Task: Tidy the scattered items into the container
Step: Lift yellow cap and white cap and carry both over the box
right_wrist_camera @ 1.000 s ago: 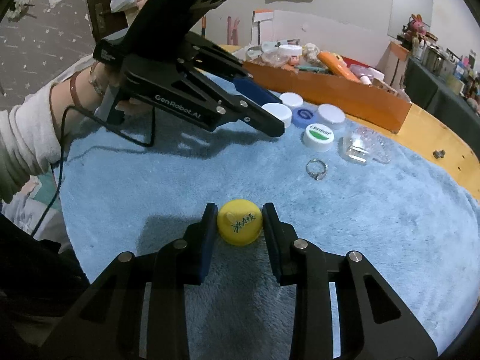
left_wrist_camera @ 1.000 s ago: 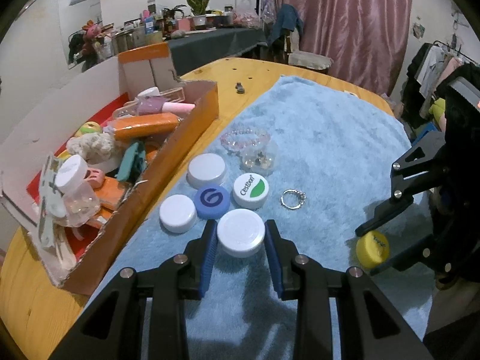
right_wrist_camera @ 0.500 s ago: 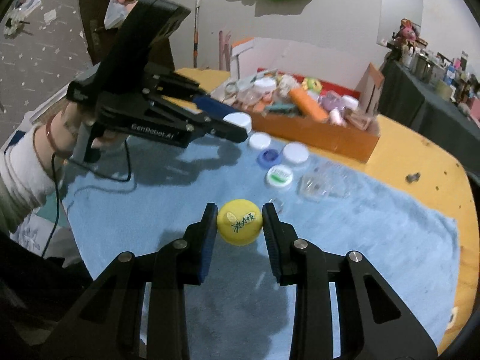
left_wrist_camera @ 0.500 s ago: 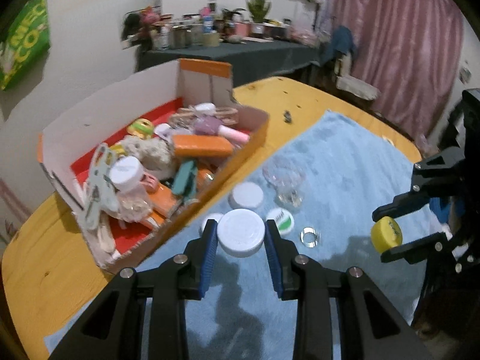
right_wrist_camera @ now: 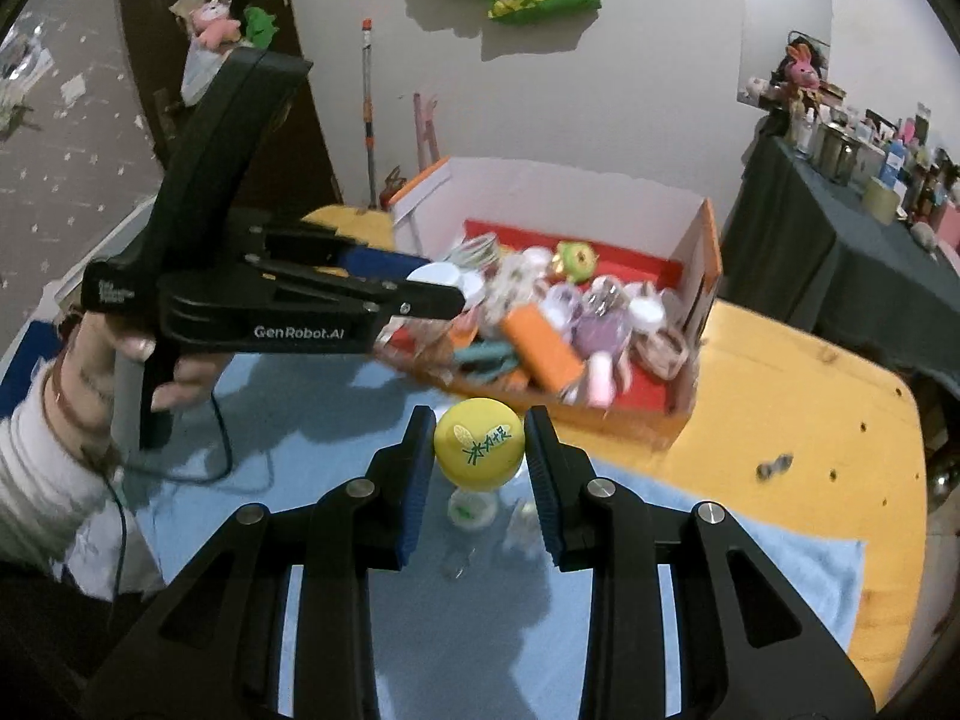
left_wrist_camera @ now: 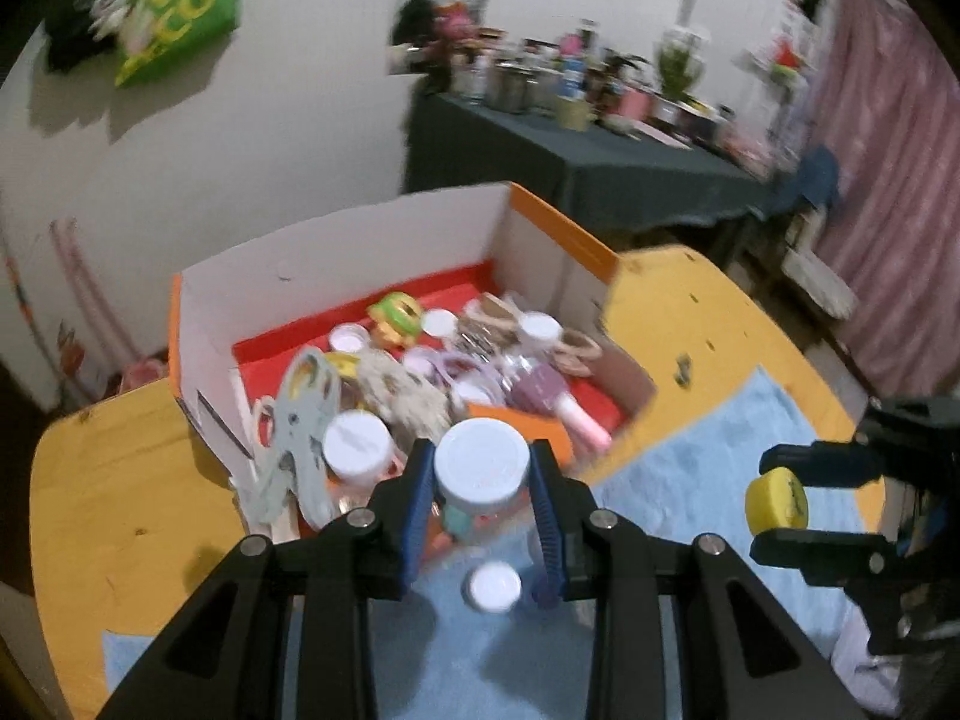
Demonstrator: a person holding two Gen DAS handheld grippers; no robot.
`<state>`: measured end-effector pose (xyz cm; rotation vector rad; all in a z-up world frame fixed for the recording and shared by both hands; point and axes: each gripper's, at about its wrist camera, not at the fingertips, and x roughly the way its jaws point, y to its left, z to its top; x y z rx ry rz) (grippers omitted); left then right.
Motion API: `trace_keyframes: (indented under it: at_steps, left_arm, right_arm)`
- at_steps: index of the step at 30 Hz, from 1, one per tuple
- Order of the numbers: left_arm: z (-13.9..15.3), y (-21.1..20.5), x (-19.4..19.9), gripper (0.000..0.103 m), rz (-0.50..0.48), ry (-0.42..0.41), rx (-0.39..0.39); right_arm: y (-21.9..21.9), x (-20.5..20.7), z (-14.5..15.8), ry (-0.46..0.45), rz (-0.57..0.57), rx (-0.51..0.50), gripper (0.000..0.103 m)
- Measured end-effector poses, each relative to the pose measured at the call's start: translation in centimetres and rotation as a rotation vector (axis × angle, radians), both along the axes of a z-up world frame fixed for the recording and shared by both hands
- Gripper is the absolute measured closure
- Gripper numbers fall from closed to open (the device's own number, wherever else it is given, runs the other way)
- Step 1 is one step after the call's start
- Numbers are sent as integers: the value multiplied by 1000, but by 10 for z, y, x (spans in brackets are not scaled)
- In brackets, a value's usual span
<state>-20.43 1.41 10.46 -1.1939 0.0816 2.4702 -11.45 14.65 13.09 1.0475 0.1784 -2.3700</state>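
Cluttered room, yellow tabletop [right_wrist_camera: 810, 396] under blue towel [right_wrist_camera: 750, 570]. Box [left_wrist_camera: 336, 252] already crowded. Left gripper [left_wrist_camera: 482, 474] fingers clamped on white cap [left_wrist_camera: 482, 462] over box edge; right gripper [right_wrist_camera: 478, 450] fingers clamped on yellow cap [right_wrist_camera: 478, 444], short of box. Left on towel: small white cap [left_wrist_camera: 494, 587], green-marked cap [right_wrist_camera: 471, 509].

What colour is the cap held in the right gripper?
Yellow, with a small green mark on top; the cap shows best in the right wrist view.

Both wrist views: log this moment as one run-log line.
left hand-held gripper: shut on white cap | right hand-held gripper: shut on yellow cap | cardboard box: ahead, caps not yet dropped
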Motion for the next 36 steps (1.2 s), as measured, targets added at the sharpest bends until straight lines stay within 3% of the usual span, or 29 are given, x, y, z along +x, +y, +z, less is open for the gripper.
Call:
trace_keyframes:
  at_steps: [10,14,24,36]
  left_arm:
    - [0,18,-57,70,114,34,-88]
    - [-9,22,-82,70,141,8,-102]
    - [-47,35,-127,70,165,-64,-180]
    - [-72,35,-150,70,180,-127,-178]
  right_arm:
    - [-1,-76,-2,-46,-57,-5,74]
    - [-3,-99,-9,-67,-71,-1,74]
    - [-17,-138,-43,-117,-81,65,74]
    - [-31,-160,-69,-148,-77,128,74]
